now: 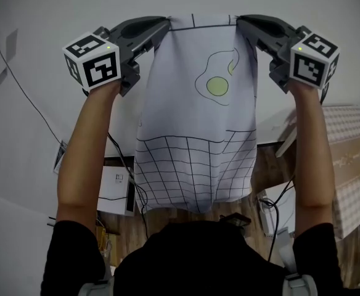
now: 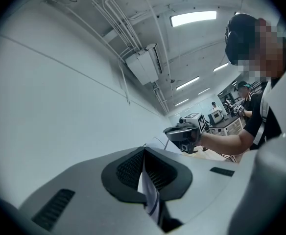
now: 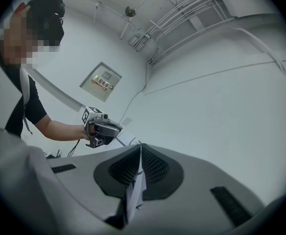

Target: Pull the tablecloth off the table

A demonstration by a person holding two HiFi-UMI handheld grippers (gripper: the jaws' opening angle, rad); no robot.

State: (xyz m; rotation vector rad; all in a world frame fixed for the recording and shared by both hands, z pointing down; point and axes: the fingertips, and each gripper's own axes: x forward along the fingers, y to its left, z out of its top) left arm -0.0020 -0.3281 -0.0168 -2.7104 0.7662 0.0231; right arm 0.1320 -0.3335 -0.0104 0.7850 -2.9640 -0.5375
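As the person is stretching both forearms out in front, tablecloth (image 1: 192,134): it is hanging free in the air before the person's black shirt (image 1: 198,258), with its top edge running taut between the two grippers.
Pattern: the white fabric is showing a black grid across its lower part, and higher up an outlined egg-like shape with a pale yellow-green round centre.
Left gripper (image 1: 163,24): it is pointing roughly level and gripping the cloth's top left corner. In the left gripper view its fingers (image 2: 126,170) are pressing fully together on a thin fold of the fabric (image 2: 150,199), which is trailing down out of the dark ribbed pads.
Right gripper (image 1: 240,21): it is gripping the top right corner in the same way. In the right gripper view its fingers (image 3: 155,168) are clamping tight on a narrow strip of the cloth (image 3: 134,192).
Facing: the grippers are pointing toward each other, so each gripper view is catching the other one, the right gripper (image 2: 183,133) in the left view and the left gripper (image 3: 101,131) in the right view.
Floor (image 1: 167,224): wood boards are lying below the cloth, carrying a white box (image 1: 115,190) and black cables (image 1: 127,165).
Counter (image 1: 352,184): it is standing at the right edge under a checked covering, well apart from the hanging cloth.
Wall (image 1: 38,17): plain white, it is filling the space behind the grippers.
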